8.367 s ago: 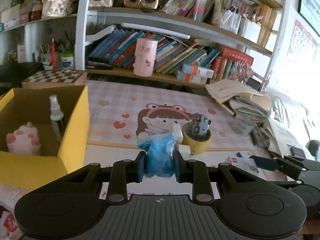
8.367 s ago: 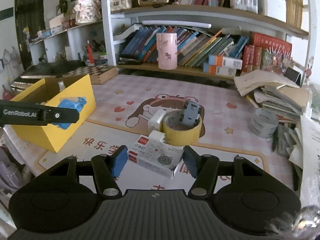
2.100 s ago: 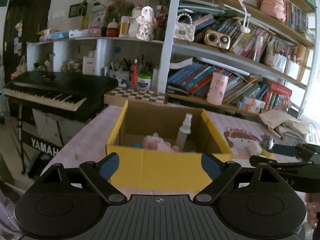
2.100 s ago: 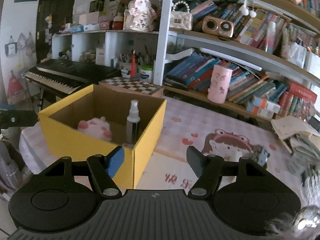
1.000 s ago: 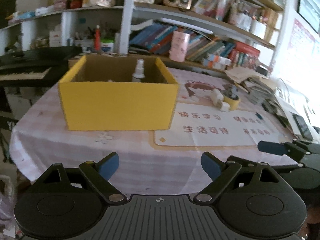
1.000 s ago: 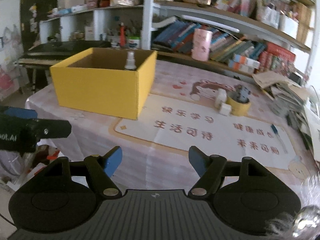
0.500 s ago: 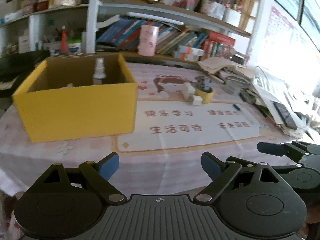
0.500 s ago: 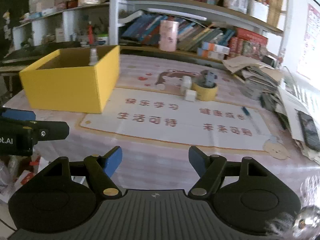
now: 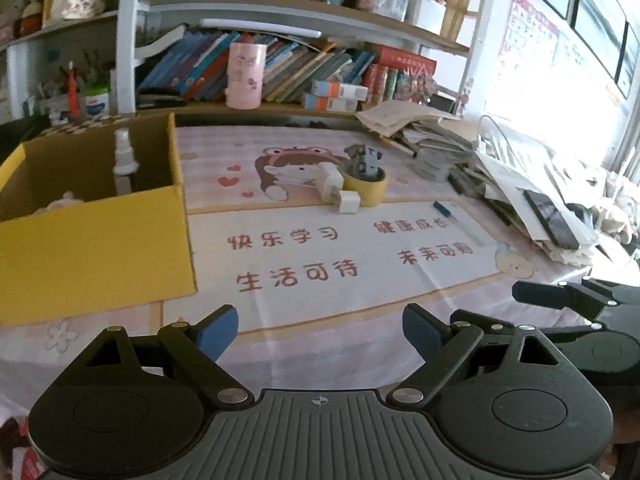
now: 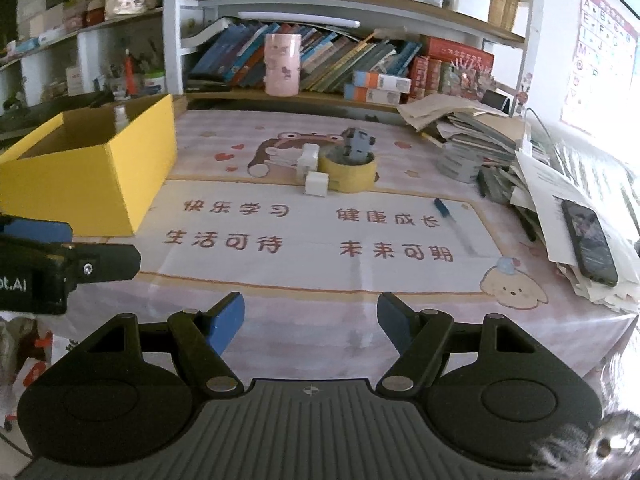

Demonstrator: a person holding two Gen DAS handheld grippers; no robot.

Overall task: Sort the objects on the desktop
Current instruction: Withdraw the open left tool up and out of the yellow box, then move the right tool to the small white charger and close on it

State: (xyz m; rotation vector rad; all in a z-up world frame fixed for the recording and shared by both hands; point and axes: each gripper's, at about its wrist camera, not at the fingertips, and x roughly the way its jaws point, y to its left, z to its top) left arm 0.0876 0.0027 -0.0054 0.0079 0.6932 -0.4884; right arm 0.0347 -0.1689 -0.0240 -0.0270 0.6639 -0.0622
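Since a second ago my view has swung rightward; the yellow box (image 9: 96, 236) now sits at nine o'clock. My left gripper (image 9: 320, 330) and right gripper (image 10: 310, 320) gape wide, both empty. The box contents are mostly hidden (only the upright spray bottle (image 9: 123, 162) shows). The pen (image 10: 454, 220) lies at one o'clock, its long axis running eleven-to-five.

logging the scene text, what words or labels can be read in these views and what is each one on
"快乐学习", "生活可待", "健康成长", "未来可期": red characters on the white desk mat.
"ot.AI": the visible end of a cut-off white label on the left gripper.
Alphabet letters, "A", "E", "I", "M" among them: wall poster.
Book spines and the small boxes under them: too small and blurred to read.
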